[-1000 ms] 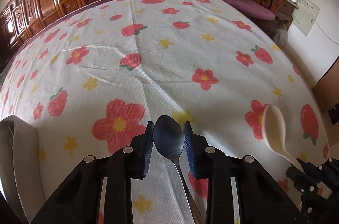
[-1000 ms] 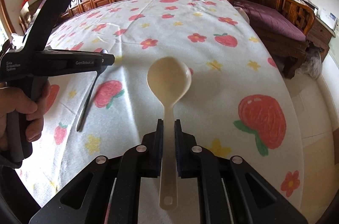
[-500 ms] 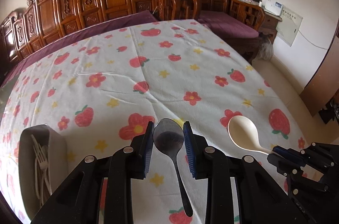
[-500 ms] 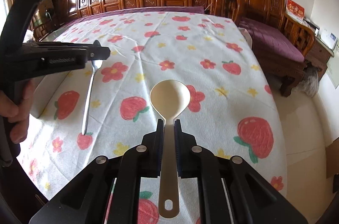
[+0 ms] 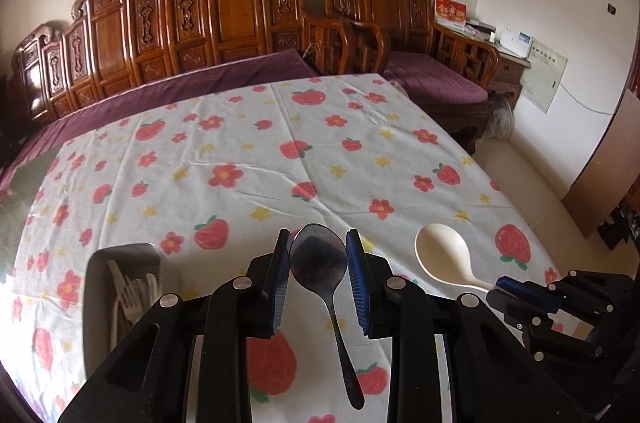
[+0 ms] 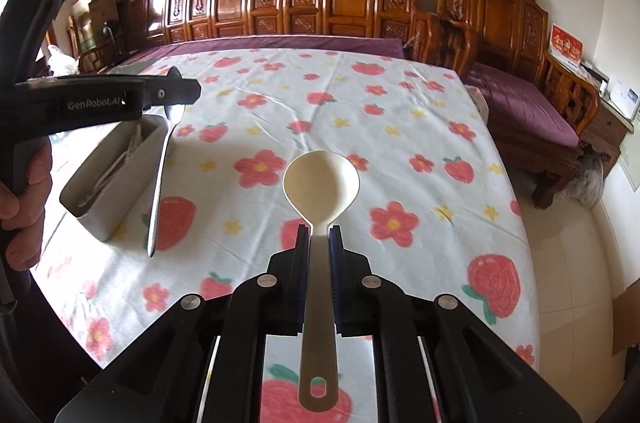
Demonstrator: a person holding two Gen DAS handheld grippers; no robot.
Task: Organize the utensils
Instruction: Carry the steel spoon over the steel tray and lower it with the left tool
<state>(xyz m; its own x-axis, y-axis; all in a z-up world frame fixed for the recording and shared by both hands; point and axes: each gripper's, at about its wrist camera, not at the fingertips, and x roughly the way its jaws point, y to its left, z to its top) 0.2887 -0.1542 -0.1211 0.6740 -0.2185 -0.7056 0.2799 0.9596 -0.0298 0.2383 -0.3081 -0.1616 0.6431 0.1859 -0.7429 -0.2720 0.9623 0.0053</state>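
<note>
Left gripper (image 5: 318,265) is clamped on my metal spoon (image 5: 320,263), right gripper (image 6: 319,243) on the cream ladle (image 6: 321,183); both need dropping into the bin (image 6: 116,199) beside the counter's left edge, forks (image 5: 128,293) already inside.

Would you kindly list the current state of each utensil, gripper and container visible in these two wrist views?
Left gripper: shut on the metal spoon's bowl.
Metal spoon: held above the table, handle hanging down.
Right gripper: shut on the cream spoon's neck.
Cream spoon: lifted, bowl facing up.
Utensil holder: on the tablecloth, holding forks.
Forks: inside the holder.
</note>
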